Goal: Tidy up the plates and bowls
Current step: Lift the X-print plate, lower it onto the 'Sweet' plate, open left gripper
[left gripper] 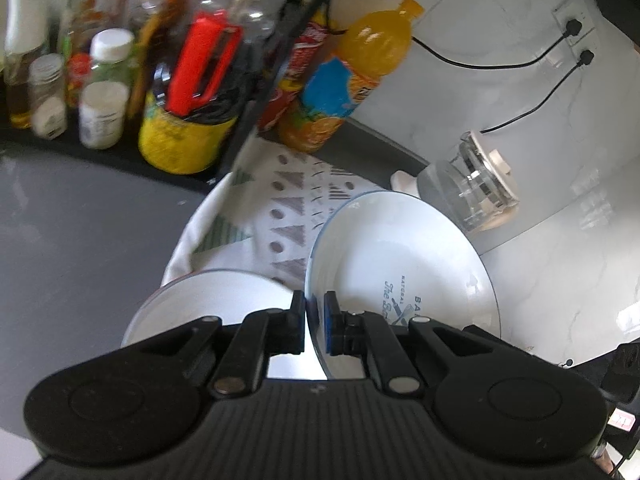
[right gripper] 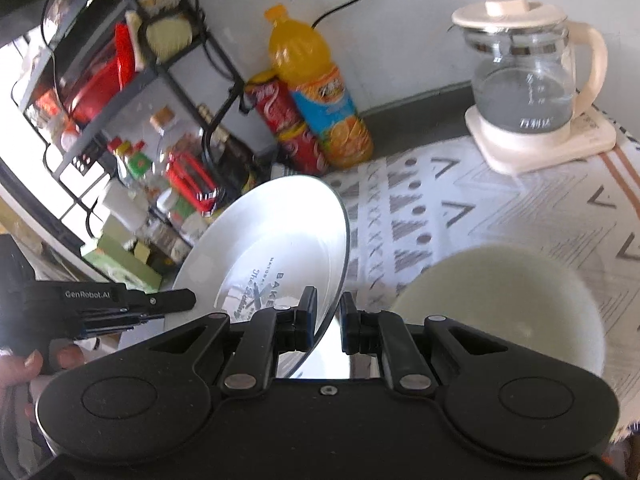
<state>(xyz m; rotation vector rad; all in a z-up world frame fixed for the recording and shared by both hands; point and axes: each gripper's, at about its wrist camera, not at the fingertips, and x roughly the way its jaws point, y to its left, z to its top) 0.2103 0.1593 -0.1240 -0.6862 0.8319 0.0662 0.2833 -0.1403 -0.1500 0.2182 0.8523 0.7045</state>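
White porcelain is being gripped from two sides. Furthest left of the printed plate [right gripper: 280,232], in the right wrist view, a black rack [right gripper: 120,80] of bottles and jars is being shown, with labels too blurred to be read. The left hand-held gripper [left gripper: 314,304] is being kept clenched on the plate's rim, and "GenRobot.AI" is being displayed on its body. In the left wrist view a second white dish [left gripper: 208,304] is being seen just left of the plate; whether they touch cannot be told.

The plate is being held off the table, tilted steeply, its face turned towards the rack. Being round, it is given no long axis; its tilt matters instead. "BAKE", "NATURAL" and a script "The S…" are being read on it. The right hand-held gripper [right gripper: 328,308] is being kept clenched on the near rim, so neither hand is being favoured.

Behind the plate, two red cans [right gripper: 288,120] and an orange drink bottle [right gripper: 320,92] are being shown, their lettering illegible. Right of the plate, a white bowl [right gripper: 500,300] is being left on the patterned cloth [right gripper: 440,200], nearer the right hand. Beyond it, a glass kettle [right gripper: 524,92] is being marked by small, unreadable characters.
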